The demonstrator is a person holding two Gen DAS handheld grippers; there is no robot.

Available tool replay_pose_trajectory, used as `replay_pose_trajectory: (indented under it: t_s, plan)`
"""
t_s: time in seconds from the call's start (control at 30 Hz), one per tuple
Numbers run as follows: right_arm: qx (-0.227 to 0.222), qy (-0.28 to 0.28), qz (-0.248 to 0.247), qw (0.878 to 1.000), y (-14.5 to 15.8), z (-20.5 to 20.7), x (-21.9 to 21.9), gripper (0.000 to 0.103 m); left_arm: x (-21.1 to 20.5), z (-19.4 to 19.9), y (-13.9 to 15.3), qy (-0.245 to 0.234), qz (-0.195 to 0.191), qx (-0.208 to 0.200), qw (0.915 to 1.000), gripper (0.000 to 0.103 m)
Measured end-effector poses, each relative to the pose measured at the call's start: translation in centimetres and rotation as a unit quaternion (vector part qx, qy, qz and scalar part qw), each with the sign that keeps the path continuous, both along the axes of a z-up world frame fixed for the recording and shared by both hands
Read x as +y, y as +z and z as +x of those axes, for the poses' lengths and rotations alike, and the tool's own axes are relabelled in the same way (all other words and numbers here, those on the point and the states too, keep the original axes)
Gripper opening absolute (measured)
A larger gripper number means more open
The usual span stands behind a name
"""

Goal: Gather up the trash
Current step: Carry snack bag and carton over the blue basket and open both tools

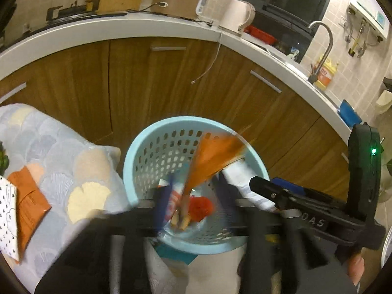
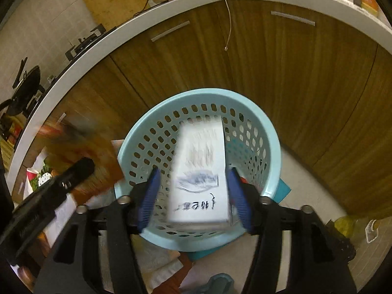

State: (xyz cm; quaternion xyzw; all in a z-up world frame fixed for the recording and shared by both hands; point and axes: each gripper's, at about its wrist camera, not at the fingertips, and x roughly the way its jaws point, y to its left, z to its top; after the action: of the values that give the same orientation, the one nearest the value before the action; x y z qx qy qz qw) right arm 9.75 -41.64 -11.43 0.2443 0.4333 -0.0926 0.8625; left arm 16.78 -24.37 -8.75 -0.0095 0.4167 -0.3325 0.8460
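Note:
A light blue perforated basket [image 1: 127, 171] [image 2: 274, 152] stands on the floor in front of wooden cabinets. My left gripper [image 1: 193, 196] hangs over it, open. A blurred orange wrapper [image 1: 213, 156] is between its blue pads, touching neither. My right gripper [image 2: 193, 191] is over the basket too and stands open. A white printed box [image 2: 201, 171] [image 1: 242, 181] lies between its pads, blurred, with a clear gap to the left pad [image 2: 150, 196]. Red trash [image 1: 201, 207] lies at the basket's bottom.
A patterned cloth surface [image 1: 61, 152] at the left carries an orange packet [image 1: 29, 201] and a dotted white paper [image 1: 7, 208]. Cabinets [image 1: 171, 85] and a counter with a kettle [image 1: 237, 14] and a tap [image 1: 323, 46] rise behind. A teal item [image 2: 281, 188] and a yellow bag [image 2: 348, 223] lie on the floor.

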Motion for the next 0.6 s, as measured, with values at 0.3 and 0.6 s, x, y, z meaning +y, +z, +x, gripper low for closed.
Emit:
replay_pose_trajectory:
  t_s: [0.3, 0.6]
  plan:
    - [-0.013, 0.013, -0.003, 1.000, 0.9, -0.9, 1.0, 0.058, 2.9, -0.8, 1.0, 0.012, -0.001, -0.012, 0.9999, 0.049]
    - [-0.078, 0.105, -0.025, 0.991, 4.4, -0.6, 7.4, 0.058, 9.3, -3.9, 4.1, 0.070, -0.011, -0.051, 0.9962, 0.052]
